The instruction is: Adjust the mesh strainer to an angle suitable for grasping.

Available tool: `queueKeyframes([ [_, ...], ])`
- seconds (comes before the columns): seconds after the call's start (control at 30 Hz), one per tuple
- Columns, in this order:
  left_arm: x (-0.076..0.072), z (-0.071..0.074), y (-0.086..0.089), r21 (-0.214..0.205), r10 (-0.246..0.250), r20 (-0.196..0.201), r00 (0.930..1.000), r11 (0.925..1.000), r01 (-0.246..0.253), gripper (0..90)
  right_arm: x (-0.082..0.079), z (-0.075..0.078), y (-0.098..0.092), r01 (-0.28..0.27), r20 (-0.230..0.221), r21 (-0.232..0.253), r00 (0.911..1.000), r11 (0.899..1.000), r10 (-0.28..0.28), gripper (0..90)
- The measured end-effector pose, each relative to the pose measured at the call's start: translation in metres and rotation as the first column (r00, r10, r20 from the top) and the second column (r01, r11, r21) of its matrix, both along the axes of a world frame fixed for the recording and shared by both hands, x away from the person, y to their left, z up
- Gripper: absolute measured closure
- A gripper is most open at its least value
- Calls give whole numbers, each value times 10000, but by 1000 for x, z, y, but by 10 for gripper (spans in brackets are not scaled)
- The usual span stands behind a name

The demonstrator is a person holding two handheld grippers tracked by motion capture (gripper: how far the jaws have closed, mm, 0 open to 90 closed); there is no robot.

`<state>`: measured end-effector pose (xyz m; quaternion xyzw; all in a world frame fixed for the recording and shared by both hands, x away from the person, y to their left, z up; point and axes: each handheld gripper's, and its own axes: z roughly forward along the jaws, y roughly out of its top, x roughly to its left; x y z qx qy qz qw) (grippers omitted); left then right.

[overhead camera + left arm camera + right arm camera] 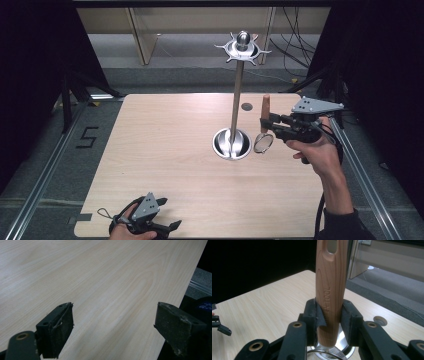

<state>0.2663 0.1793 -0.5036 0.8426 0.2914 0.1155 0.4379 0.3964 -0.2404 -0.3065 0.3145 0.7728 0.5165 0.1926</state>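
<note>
The right gripper [265, 125] has its jaws pinched on the wooden handle [330, 290] of a small strainer [263, 143], held upright above the bench [165, 150] just beside the steel stand [232, 142]. The handle is pale brown with a slot near its top; its round mesh head hangs below the jaws. Lettering down the handle reads partly "TOOL". The left gripper [167, 227] sits at the bench's near edge, jaws spread wide, holding nothing
</note>
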Motion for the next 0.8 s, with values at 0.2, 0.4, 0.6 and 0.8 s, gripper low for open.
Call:
queueKeyframes([
  [0.2, 0, 0, 0, 50, -21, 4, 10000, 10000, 21, 147, 4, 14, 3, -35, 145, 144, 9999, 9999, 33, 690],
  [0.4, 0, -1, 0, 8, 50, -73, 10000, 10000, -50, 147, 10, 28, 9, -117, 254, 275, 9996, 9996, 110, 690],
  [0.6, -1, -1, 0, 46, 59, -149, 9999, 10000, -59, 147, 16, 40, 15, -33, 363, 169, 9993, 9999, 27, 690],
  [0.8, -1, -1, -1, 23, 71, -181, 9998, 10000, -71, 147, 19, 49, 17, -24, 320, 278, 9995, 9996, 16, 690],
])
